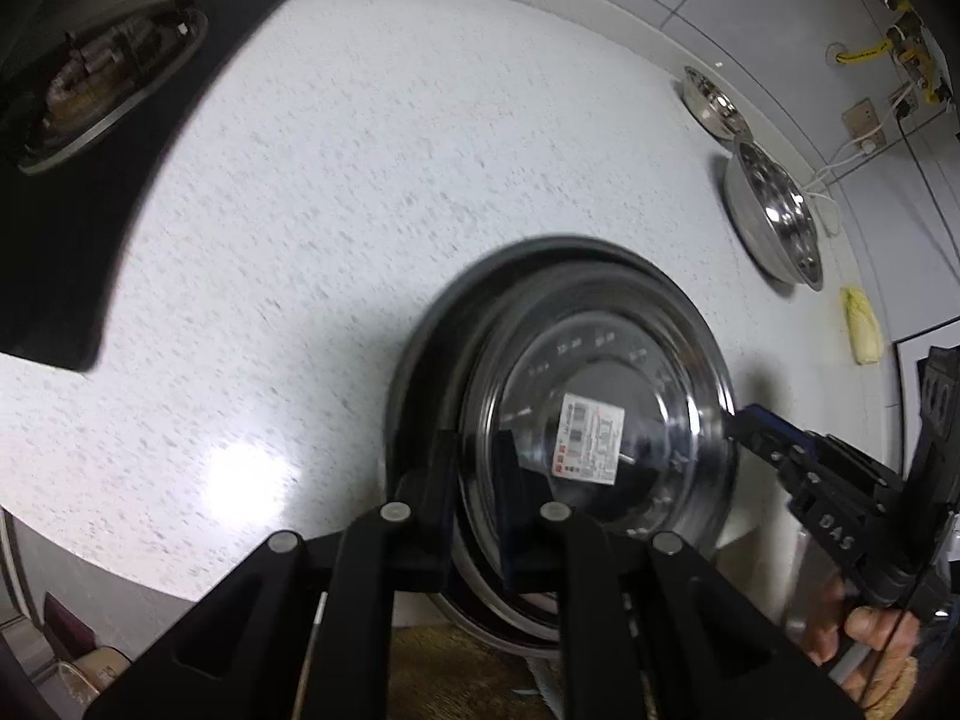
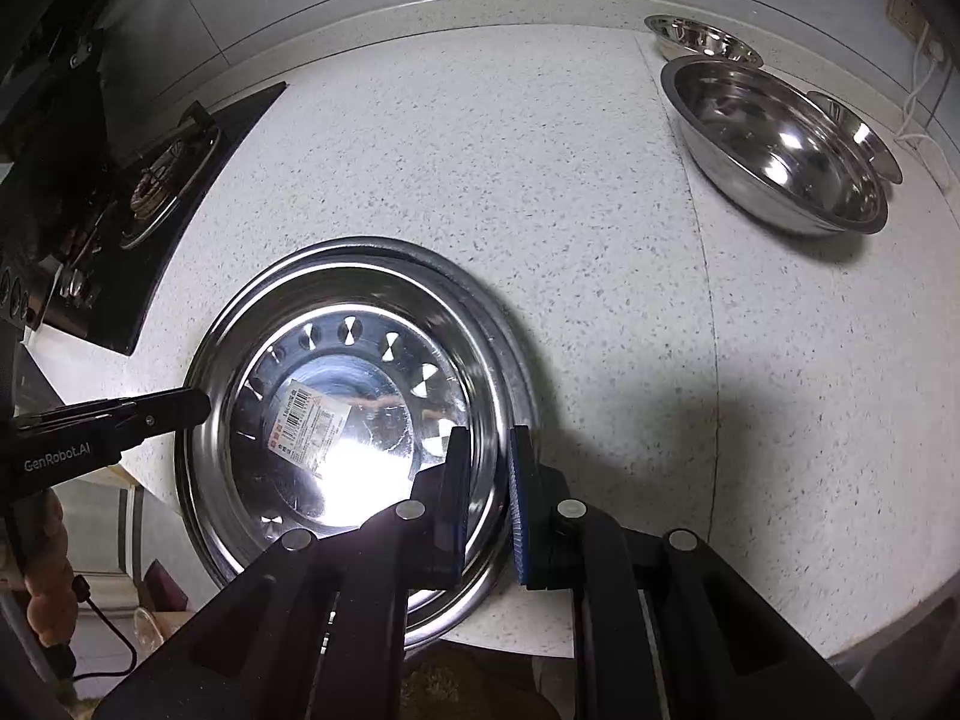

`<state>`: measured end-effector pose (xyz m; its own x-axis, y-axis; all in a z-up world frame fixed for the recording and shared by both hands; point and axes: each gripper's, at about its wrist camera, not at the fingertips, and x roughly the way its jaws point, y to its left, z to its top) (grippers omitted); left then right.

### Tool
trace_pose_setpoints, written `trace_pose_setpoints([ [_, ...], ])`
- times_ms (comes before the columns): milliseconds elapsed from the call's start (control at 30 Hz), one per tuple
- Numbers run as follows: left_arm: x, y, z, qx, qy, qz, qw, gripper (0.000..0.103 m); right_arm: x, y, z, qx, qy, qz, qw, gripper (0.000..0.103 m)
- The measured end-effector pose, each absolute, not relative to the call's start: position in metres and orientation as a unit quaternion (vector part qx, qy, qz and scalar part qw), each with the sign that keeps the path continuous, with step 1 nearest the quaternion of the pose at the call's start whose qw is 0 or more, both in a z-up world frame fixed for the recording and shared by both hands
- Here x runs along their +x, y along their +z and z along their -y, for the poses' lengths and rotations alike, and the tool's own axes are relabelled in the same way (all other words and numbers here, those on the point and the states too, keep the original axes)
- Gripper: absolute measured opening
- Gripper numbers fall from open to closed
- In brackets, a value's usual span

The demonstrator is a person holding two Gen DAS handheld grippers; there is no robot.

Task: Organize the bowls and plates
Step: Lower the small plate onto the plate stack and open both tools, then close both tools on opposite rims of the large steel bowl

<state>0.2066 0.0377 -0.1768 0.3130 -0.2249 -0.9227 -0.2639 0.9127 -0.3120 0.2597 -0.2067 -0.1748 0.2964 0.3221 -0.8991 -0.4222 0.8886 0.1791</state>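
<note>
A steel plate with a paper label lies on another plate at the counter's front edge; it also shows in the left wrist view. My left gripper is shut on the plate's left rim, and it appears in the right wrist view. My right gripper is shut on the right rim; its fingers show in the left wrist view. A large steel bowl and two smaller bowls stand at the back right.
A black gas stove sits at the left on the speckled white counter. Wall sockets with cables are behind the bowls. A yellow cloth lies at the right.
</note>
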Motion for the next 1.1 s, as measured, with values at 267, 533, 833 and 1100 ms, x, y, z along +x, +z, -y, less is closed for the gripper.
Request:
trace_pose_setpoints([
  [267,0.208,-0.150,-0.039,-0.183,0.037,-0.555,0.810,0.035,0.264,-0.169,0.226,-0.027,0.241,-0.538,0.808,0.012],
  [533,0.231,-0.115,0.017,-0.217,-0.009,-0.548,0.807,0.042,0.285,-0.139,0.290,-0.012,0.204,-0.507,0.837,0.041],
  [833,0.330,-0.108,0.105,-0.242,-0.050,-0.554,0.795,0.042,0.366,-0.111,0.378,0.015,0.137,-0.493,0.859,0.054],
  [1100,0.425,-0.135,0.133,-0.255,-0.005,-0.550,0.795,0.042,0.455,-0.142,0.396,0.023,0.126,-0.529,0.839,0.054],
])
